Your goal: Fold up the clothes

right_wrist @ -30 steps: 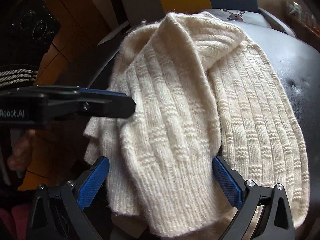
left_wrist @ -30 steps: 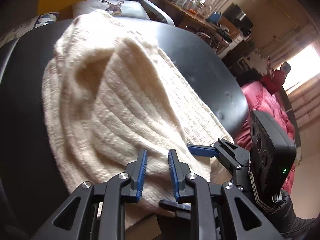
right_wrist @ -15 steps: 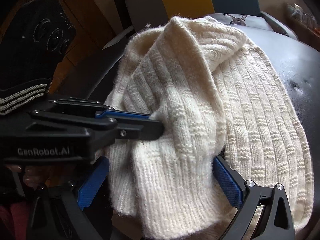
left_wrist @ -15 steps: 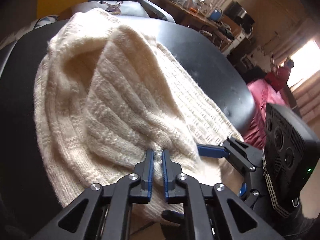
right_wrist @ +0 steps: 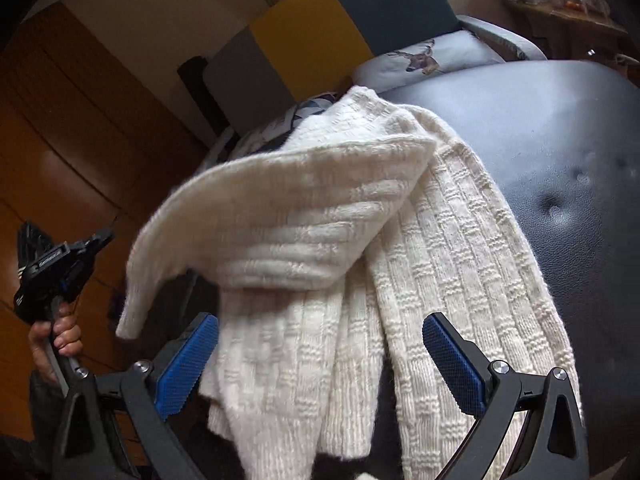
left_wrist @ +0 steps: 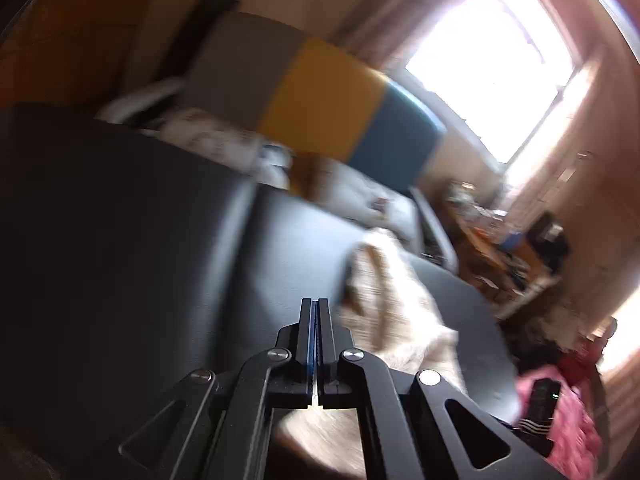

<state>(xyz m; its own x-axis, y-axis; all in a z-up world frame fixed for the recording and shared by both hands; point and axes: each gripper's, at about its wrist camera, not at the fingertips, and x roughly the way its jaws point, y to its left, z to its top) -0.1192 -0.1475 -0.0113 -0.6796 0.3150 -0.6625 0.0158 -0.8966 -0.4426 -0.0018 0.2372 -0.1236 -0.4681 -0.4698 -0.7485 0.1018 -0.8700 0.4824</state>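
Left wrist view, blurred: the left gripper (left_wrist: 316, 312) had its jaws clenched together, and I could not tell whether any cloth was pinched between them; the sweater (left_wrist: 394, 312) lay at 3 o'clock of the tips on the black seat (left_wrist: 160, 260). Right wrist view: the right gripper (right_wrist: 320, 364) stood released, jaws wide, the sweater draped on the seat between them, one flap raised towards 10 o'clock. To fold well, that flap should land flat and square, I judged. A striped chair (right_wrist: 320, 36) and a deer cushion (right_wrist: 432, 60) crowded 12 o'clock
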